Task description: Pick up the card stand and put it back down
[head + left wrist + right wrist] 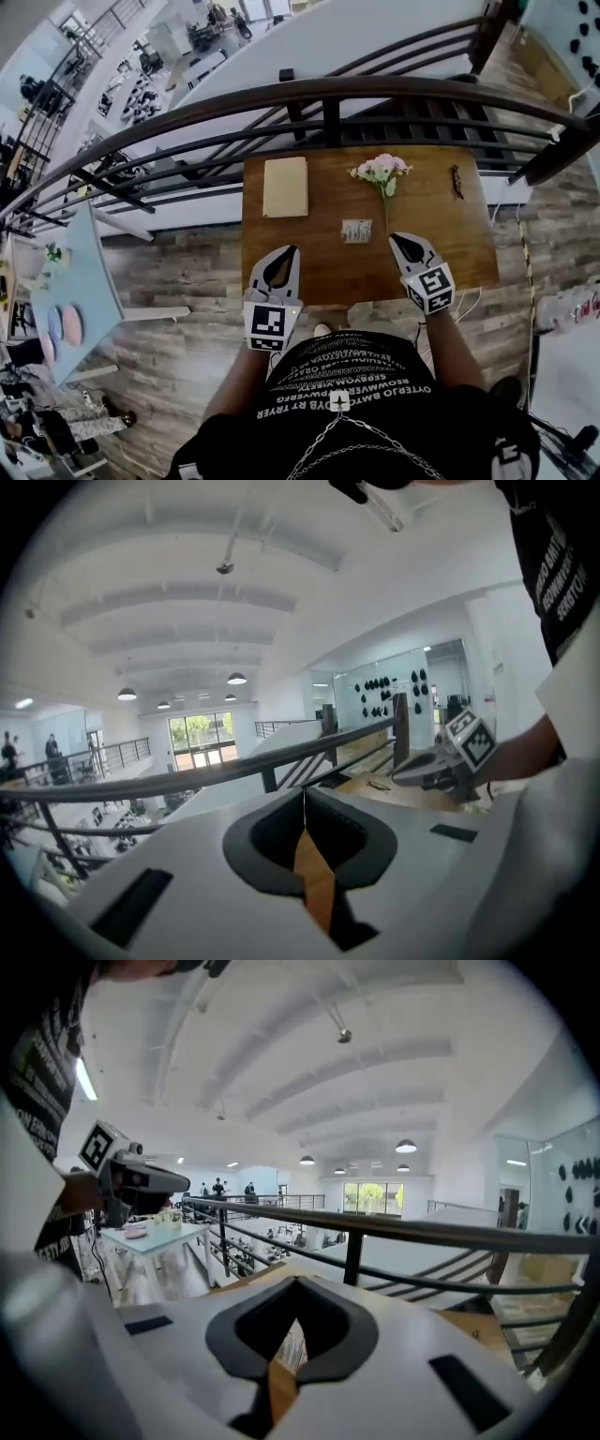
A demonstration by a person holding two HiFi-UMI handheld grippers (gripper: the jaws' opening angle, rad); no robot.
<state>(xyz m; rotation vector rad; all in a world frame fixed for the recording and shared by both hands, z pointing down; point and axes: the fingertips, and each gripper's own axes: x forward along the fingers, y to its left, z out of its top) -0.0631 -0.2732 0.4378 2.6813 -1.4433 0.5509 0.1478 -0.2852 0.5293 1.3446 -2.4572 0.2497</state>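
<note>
card stand: stands on the wooden table [441, 253], card stand [356, 231] not held, nothing touching it
right gripper: right gripper [396, 239] is just right of the card stand, near but apart; jaws together, nothing between them; its own view shows a printed card through the gap behind the closed tips
left gripper: left gripper [291, 253] is left of the card stand and nearer the person, apart from it; jaws together, empty
flower: pink flower [382, 171] lies beyond the card stand, stem running down just to its right
notepad: tan notepad [285, 186] beyond the card stand, to its left
dark item: small dark item [457, 181] well right of the card stand, too small to tell what it is
step: approach, pick-up not yet started
next move: probably the right gripper, being closest; jaws must part first, then slide left to straddle the card stand, clamp, lift straight up
watch: flower stem sits between right gripper and card stand, may get nudged
</note>
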